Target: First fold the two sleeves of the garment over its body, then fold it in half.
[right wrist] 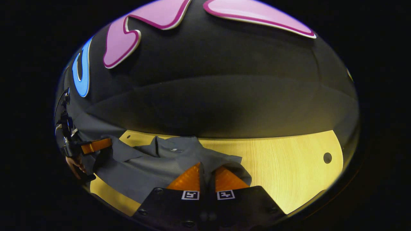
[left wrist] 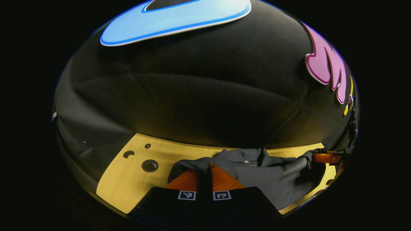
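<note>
Left gripper view, from my end: left gripper (left wrist: 204,173) is at the bottom, both fingers pinched together with a fold of the grey garment (left wrist: 257,173) clamped between them, only a thin strip of cloth visible in the gap. So the left is grasping the garment.

Past the fingertips the garment spreads to the right across the wooden table (left wrist: 128,183), bunched and creased, lifted a bit near the grip. Table has round holes (left wrist: 149,165) to the left of the cloth. At the far right edge I see the other gripper's finger on the far end of the cloth.

Right gripper view: right gripper (right wrist: 207,173) is just as tightly closed on a garment edge, cloth nipped between the two fingers. Garment runs off to the left from there, collar area near the back edge of the table, rumpled rather than flat. Bare table to the right, with one hole (right wrist: 327,157) near its far right side.

Far left in this view: the left gripper with a hand (right wrist: 74,165) around it, its finger touching the garment's far end.

Behind the table is the booth's black cloth wall (right wrist: 224,102).
</note>
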A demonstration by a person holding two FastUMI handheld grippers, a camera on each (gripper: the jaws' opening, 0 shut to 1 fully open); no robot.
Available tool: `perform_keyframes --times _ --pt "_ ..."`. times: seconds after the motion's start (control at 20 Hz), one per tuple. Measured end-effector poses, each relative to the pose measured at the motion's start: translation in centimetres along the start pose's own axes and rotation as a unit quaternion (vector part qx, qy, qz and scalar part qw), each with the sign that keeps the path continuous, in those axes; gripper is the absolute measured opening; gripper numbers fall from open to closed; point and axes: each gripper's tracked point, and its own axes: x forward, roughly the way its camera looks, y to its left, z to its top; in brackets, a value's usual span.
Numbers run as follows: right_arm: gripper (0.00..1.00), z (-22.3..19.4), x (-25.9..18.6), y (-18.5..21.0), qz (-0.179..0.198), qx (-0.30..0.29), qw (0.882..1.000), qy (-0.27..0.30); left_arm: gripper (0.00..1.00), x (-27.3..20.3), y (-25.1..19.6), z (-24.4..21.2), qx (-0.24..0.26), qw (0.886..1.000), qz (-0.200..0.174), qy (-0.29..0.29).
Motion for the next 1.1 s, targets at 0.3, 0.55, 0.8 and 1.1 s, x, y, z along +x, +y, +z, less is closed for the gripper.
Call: perform_keyframes --times 0.3,0.55,0.8,1.1 --pt "0.33 -0.9 2.0 -1.6 -0.027 0.016 1.0 0.005 0.17 0.9 -0.8 -1.7 -0.035 0.999 0.001 0.012" --pt "1.0 2.2 -1.4 -2.0 -0.038 0.012 0.999 -0.03 0.9 -1.7 -1.8 -0.7 -0.025 1.0 -0.013 0.011" --pt "0.99 4.8 -7.5 -1.4 -0.054 -0.017 0.995 -0.079 0.94 -8.0 -1.6 3.4 0.031 0.998 0.024 -0.046" --pt "0.99 5.8 -17.6 1.7 -0.065 -0.04 0.989 -0.125 0.94 -19.3 -2.1 8.6 0.054 0.991 0.028 -0.119"
